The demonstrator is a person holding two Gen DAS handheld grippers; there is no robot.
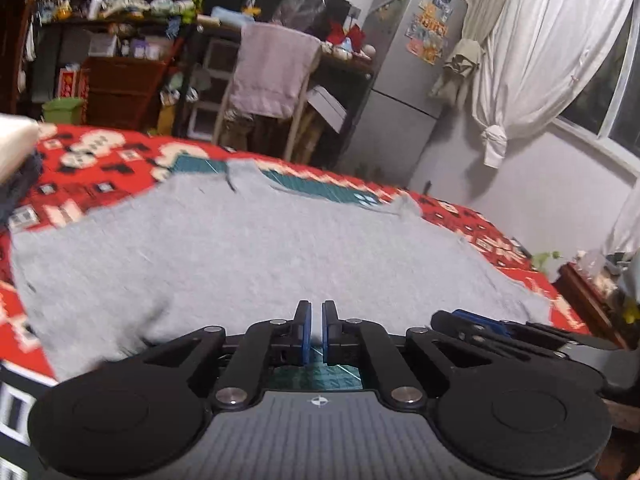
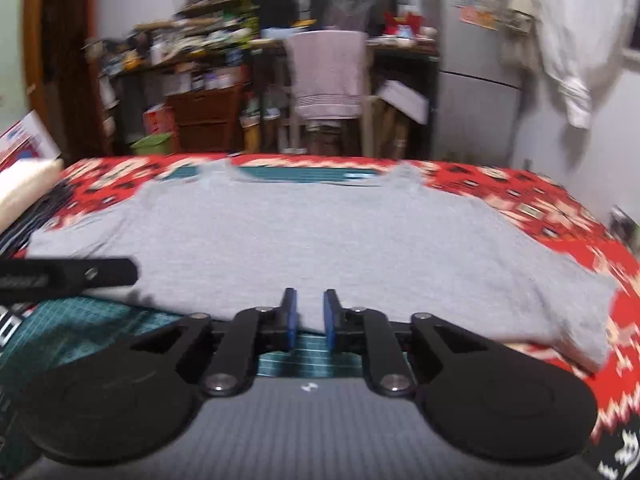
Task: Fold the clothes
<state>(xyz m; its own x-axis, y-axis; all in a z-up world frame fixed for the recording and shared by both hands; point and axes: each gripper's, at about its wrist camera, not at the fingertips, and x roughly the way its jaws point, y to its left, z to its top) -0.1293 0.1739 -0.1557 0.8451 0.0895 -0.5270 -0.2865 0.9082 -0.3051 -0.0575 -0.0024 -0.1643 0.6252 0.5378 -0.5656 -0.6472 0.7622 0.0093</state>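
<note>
A: A cluttered bedroom, then. What carries the work?

B: A bed under a red patterned blanket, with a green gridded mat on top of it. Behind stand loaded shelves, a chair draped with a pink towel, and a grey fridge beside a knotted white curtain.

A: And the garment?

B: A grey T-shirt lies spread flat on the mat, filling most of the bed. Its neck end points away toward the chair, its hem is nearest the cameras, and its sleeves reach out to either side. So its long axis runs straight ahead from both tools.

A: Where do the tools stand to it?

B: Both sit at the near hem. The left tool has its blue pads a narrow gap apart, and I see no cloth between them. The right tool is spread a little wider, also holding nothing. Each is nearest its own side of the hem; the left one's black body shows at the left edge of the right wrist view.

A: Any containers?

B: A green tub on the floor past the bed; its contents are hidden. The blur hides finer detail.
</note>
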